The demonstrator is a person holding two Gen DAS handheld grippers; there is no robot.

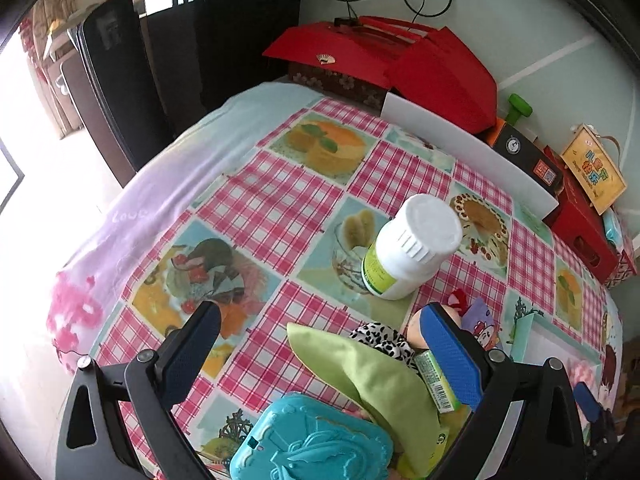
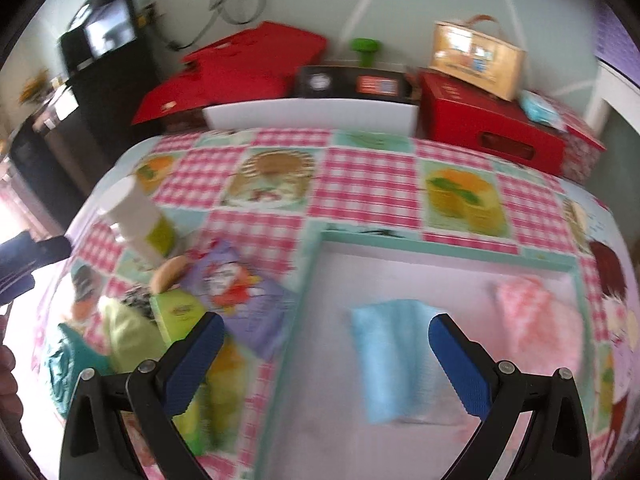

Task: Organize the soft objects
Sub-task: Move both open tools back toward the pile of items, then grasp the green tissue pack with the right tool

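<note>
My left gripper (image 1: 320, 324) is open above a pile at the table's near edge: a green cloth pouch (image 1: 372, 384), a black-and-white spotted fabric (image 1: 384, 340), a green packet (image 1: 436, 380) and a teal plastic case (image 1: 316, 440). My right gripper (image 2: 326, 332) is open over a shallow teal-rimmed tray (image 2: 440, 246). A light blue cloth (image 2: 392, 356) lies in the tray between the fingers, and a pink fluffy cloth (image 2: 536, 320) lies to its right. The same pile, with a purple cartoon cloth (image 2: 240, 300), sits left of the tray. The right wrist view is blurred.
A white bottle (image 1: 408, 248) with a green label stands on the checked tablecloth (image 1: 280, 200) just behind the pile. Red boxes (image 1: 400, 60), a dark box (image 2: 352, 80), a white board (image 2: 312, 114) and a yellow carton (image 2: 476, 56) line the back wall. A black cabinet (image 1: 120, 80) stands far left.
</note>
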